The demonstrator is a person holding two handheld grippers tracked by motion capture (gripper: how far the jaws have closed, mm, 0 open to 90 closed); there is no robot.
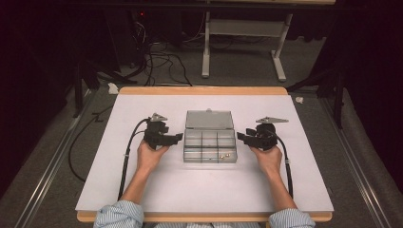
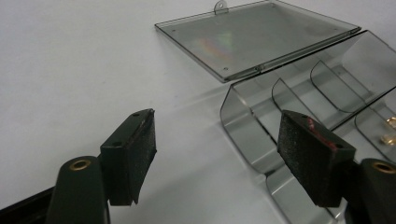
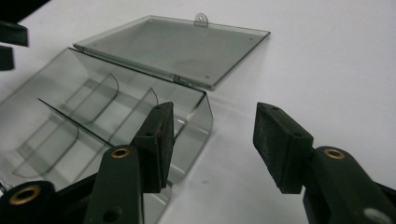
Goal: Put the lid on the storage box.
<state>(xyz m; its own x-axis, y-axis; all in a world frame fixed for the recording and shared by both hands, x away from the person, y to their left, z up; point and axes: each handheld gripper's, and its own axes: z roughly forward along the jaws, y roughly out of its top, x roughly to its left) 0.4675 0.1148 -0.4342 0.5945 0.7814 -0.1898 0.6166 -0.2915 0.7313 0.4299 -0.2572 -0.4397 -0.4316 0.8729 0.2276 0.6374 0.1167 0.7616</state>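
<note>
The clear compartment box [image 1: 209, 146] lies open at the table's middle between my wide, empty left gripper [image 1: 177, 137] and right gripper [image 1: 241, 136], lid [image 1: 209, 119] flat behind it, both about equally near its short ends

One clear plastic compartment box [image 1: 209, 145] is sitting on the white table [image 1: 142, 190], with one hinged lid [image 1: 209, 119] lying open behind it. Six compartments are showing inside the box, in two rows of three. Two small brass-coloured pieces [image 1: 224, 154] are lying in the box's near right compartment (too small to identify). Two handheld grippers are flanking the box: the left gripper [image 1: 178, 137] and the right gripper [image 1: 240, 136], one per side.
</note>
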